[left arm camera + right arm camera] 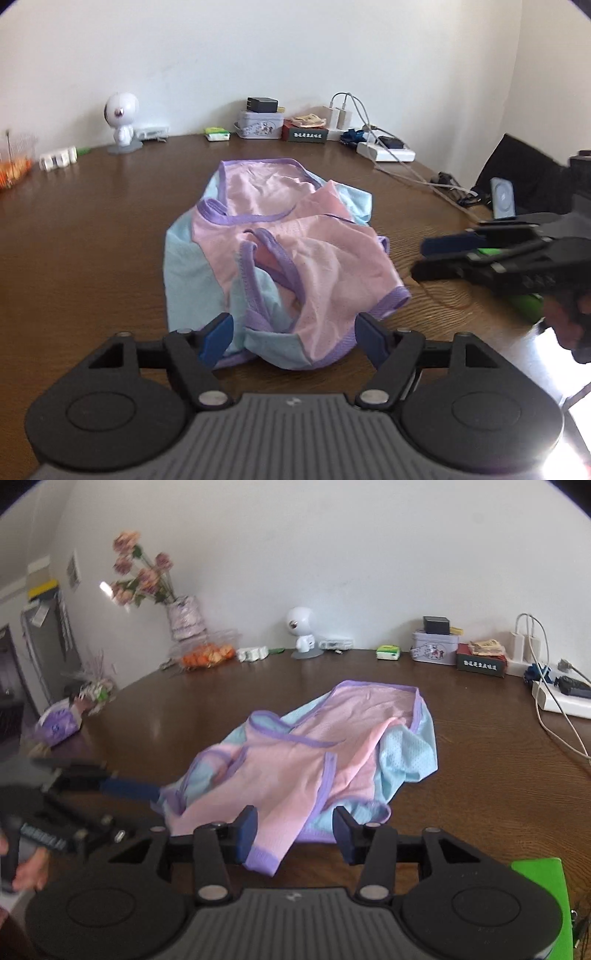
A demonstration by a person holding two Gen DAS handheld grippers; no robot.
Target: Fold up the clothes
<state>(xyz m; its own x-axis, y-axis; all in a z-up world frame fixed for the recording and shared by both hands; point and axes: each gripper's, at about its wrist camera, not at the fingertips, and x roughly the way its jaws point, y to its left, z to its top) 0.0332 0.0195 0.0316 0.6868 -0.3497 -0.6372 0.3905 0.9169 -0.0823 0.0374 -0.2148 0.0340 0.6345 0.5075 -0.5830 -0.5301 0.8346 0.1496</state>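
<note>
Surface [92, 229], brown wood, carries a crumpled garment [280, 258] near its middle, pink and pale blue with purple trim, lying loose and partly doubled over itself. In the right wrist view the same garment [295, 760] spreads from the near edge toward the far side, one pink corner with a purple hem hanging just before the camera.

The left gripper [291, 334] points down at a slant toward the near end of the garment. Its fingers [218, 332] stand apart, one on each side of the cloth's near fold, and the pads do not press on it. In the right wrist view this gripper [147, 794] comes in from the left, blurred, its blue tip at the garment's left edge; whether it touches cannot be told. A hand [29, 871] shows below it at the frame's edge.

The right gripper [295, 830] also tilts downward, its fingers [247, 830] apart with the pink corner lying between them, unclamped. From the left wrist view it [424, 258] reaches in from the right, blurred, beside the garment and apart from it.

Along the far wall stand a vase of roses [181, 616], a tin [260, 123], a small white figure [120, 118] and a power strip [384, 151] with cables.
</note>
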